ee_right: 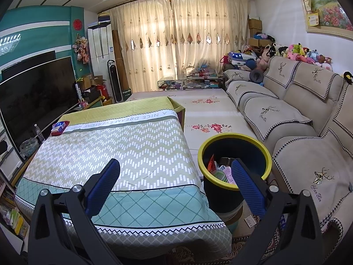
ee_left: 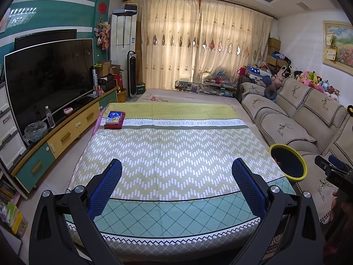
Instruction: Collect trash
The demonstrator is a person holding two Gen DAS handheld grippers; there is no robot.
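Note:
A dark trash bin with a yellow rim (ee_right: pixel 235 154) stands between the table and the sofa, holding wrappers and other trash (ee_right: pixel 220 170). Its rim also shows at the right in the left wrist view, trash bin (ee_left: pixel 286 162). My right gripper (ee_right: pixel 176 170) is open and empty, with one blue finger over the table's near corner and the other over the bin's mouth. My left gripper (ee_left: pixel 176 170) is open and empty above the patterned tablecloth (ee_left: pixel 172 145). A red tray with a tissue pack (ee_left: pixel 114 119) sits at the table's far left corner, also seen as the red tray (ee_right: pixel 60 127).
A TV (ee_left: pixel 48 75) on a low yellow and teal cabinet (ee_left: pixel 66 137) runs along the left, with a water bottle (ee_left: pixel 50 117) and a glass bowl (ee_left: pixel 35 130). A beige sofa (ee_right: pixel 297 121) lines the right. A floral mat (ee_right: pixel 205 114) covers the floor beyond the table.

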